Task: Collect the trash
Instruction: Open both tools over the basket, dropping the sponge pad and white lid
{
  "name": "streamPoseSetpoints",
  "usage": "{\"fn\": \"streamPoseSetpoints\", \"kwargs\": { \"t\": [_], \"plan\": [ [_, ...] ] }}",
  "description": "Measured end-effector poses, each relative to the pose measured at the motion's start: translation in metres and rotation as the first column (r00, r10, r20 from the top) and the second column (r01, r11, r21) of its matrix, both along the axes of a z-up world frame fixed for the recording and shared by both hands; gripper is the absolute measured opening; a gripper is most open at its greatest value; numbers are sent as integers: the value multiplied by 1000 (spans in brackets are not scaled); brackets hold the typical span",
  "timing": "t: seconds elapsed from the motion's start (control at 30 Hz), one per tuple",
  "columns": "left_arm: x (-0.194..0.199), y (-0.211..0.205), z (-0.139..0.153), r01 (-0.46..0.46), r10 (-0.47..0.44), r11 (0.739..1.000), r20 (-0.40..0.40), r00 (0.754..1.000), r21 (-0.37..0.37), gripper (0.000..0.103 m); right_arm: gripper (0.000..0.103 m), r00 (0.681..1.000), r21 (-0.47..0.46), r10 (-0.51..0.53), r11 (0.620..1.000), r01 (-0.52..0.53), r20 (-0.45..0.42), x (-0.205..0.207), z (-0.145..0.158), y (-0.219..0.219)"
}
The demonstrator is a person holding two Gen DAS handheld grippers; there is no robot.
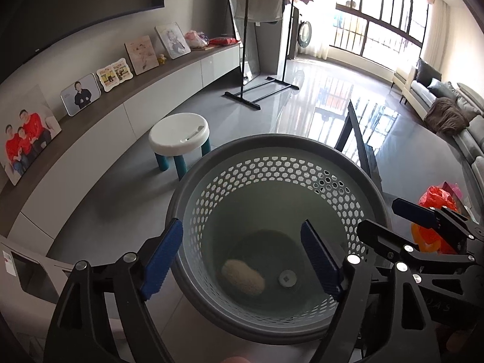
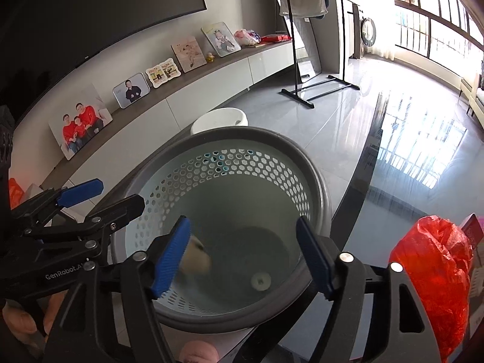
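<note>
Both of your tongs hang over the mouth of the waste basket [image 1: 272, 163], a round bin with a dark grey rim and a pale wall punched with small six-sided holes. Your left tongs [image 1: 242, 260] stand wide open with nothing between their blue pads [image 1: 163, 257], and your right tongs [image 2: 242, 257] are spread just as wide and hold nothing either. In the left wrist view the right tongs [image 1: 423, 220] show at the right edge, just beside the basket rim; in the right wrist view the left tongs [image 2: 90, 196] reach in from the left over the same rim. At the bottom of the basket lies a beige oblong lump of trash [image 1: 243, 276], resting on the floor of the bin beside a small white round piece [image 1: 287, 278]; in the right wrist view the lump [image 2: 196, 257] is blurred and partly hidden behind your left-hand pad. The basket stands against the edge of a dark glossy bench [image 2: 393, 199]. On that bench, to your right, sits a crumpled red plastic bag [image 2: 432, 272], apart from the basket. Beyond the basket, a white stool [image 1: 178, 136] with teal legs stands on the grey tiled floor [image 1: 127, 199].
</note>
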State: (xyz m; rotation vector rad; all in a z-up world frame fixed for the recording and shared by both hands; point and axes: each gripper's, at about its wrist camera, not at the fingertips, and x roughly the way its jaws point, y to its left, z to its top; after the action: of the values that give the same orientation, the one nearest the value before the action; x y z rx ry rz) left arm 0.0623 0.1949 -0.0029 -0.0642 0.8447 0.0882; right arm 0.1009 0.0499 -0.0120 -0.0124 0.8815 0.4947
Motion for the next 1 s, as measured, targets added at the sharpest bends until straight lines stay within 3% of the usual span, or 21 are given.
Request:
{"fn": "streamPoseSetpoints", "kwargs": {
  "t": [0.53, 0.63, 1.0],
  "plan": [
    [-4, 3, 2, -25, 25, 1000, 14, 1000, 19, 79, 71, 1000, -14, -11, 1000, 11, 21, -11, 5, -4],
    [-8, 2, 4, -29, 28, 999, 26, 999, 24, 83, 71, 999, -14, -15, 1000, 16, 30, -18, 7, -7],
    [-28, -10, 25, -11, 9, 1000, 106, 994, 23, 91, 71, 991, 10, -117, 993, 117, 67, -73, 19, -63]
  ]
}}
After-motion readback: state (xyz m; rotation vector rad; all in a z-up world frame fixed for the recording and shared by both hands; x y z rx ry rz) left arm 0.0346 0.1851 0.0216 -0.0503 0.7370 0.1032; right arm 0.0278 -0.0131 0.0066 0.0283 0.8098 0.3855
